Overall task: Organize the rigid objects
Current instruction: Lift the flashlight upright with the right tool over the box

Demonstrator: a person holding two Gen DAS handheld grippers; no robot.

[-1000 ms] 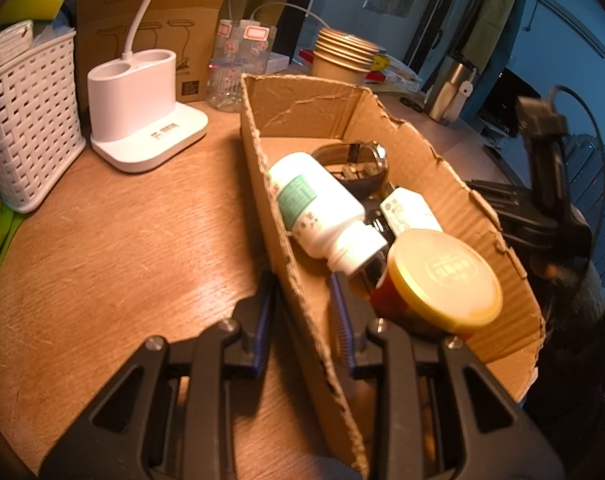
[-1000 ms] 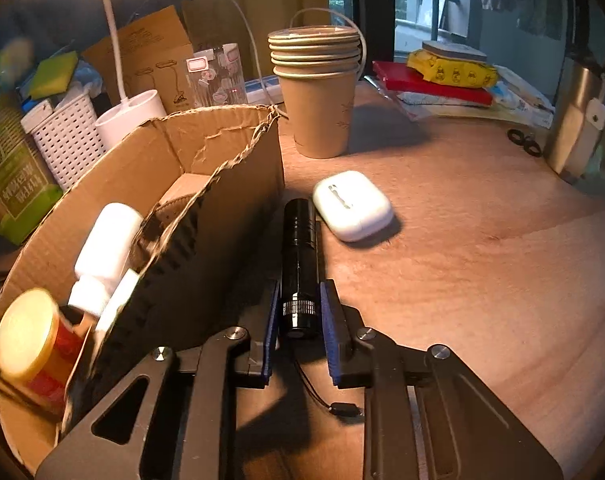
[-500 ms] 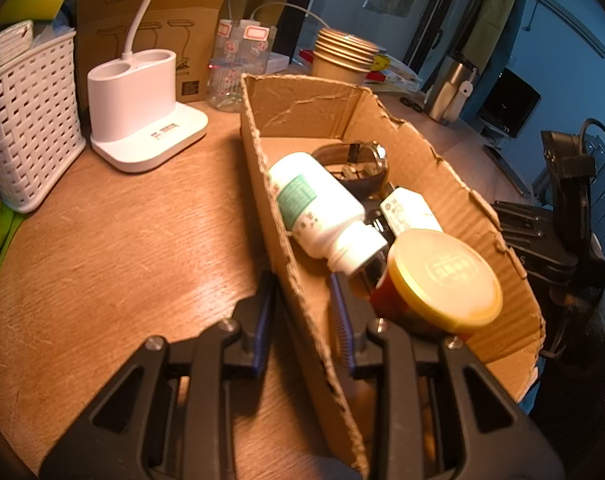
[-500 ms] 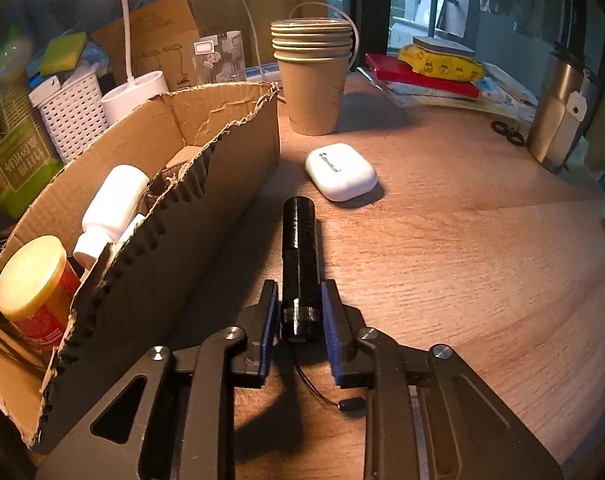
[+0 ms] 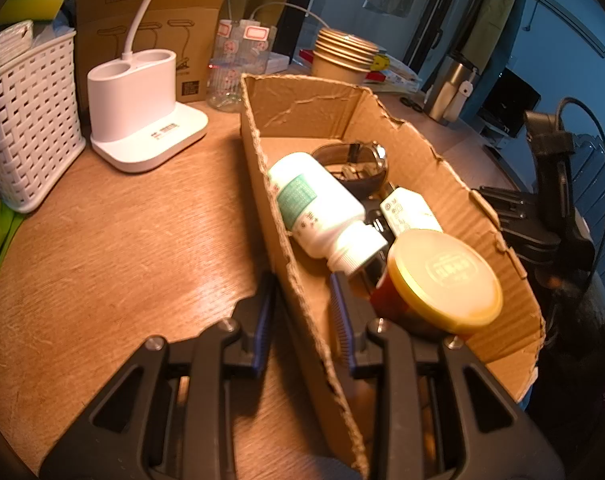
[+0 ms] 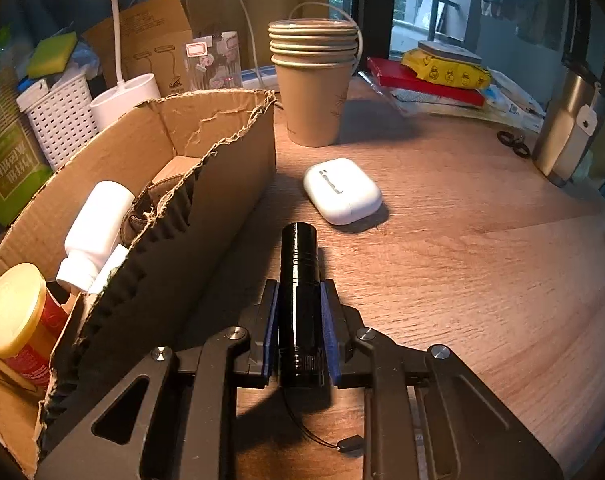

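Left wrist view: my left gripper (image 5: pixel 302 312) is clamped on the near side wall of the torn brown cardboard box (image 5: pixel 430 160), one blue pad outside the wall and one inside. The box sits on the round wooden table (image 5: pixel 102 248). Inside lie a white plastic pill bottle with a green label (image 5: pixel 318 208), a wristwatch with a dark strap (image 5: pixel 362 168), a small white carton (image 5: pixel 410 210) and a red jar with a yellow lid (image 5: pixel 438 280), crowded together at the near end. The corrugated wall looks thin and likely to bend, so I judge a firm, low pinch holds it best. Beyond the box stand a white lamp base (image 5: pixel 142 120) and a white woven plastic basket (image 5: pixel 26 120).

Right wrist view: my right gripper (image 6: pixel 300 332) is closed tight around the rear end of a black metal cylindrical flashlight (image 6: pixel 300 280), which points away from me just above or on the table, right beside the box's outer wall. The flashlight looks rigid, fairly dense and smooth, so it could slip or roll; holding it across the barrel near the ribbed tail seems sound. A thin lanyard (image 6: pixel 334 440) trails beneath. Ahead lies a white earbud case (image 6: pixel 342 192), near the flashlight's tip, and behind it a stack of brown paper cups (image 6: pixel 314 80). The box's jagged raised wall stands between the flashlight and the box interior, and I would have to lift over it.
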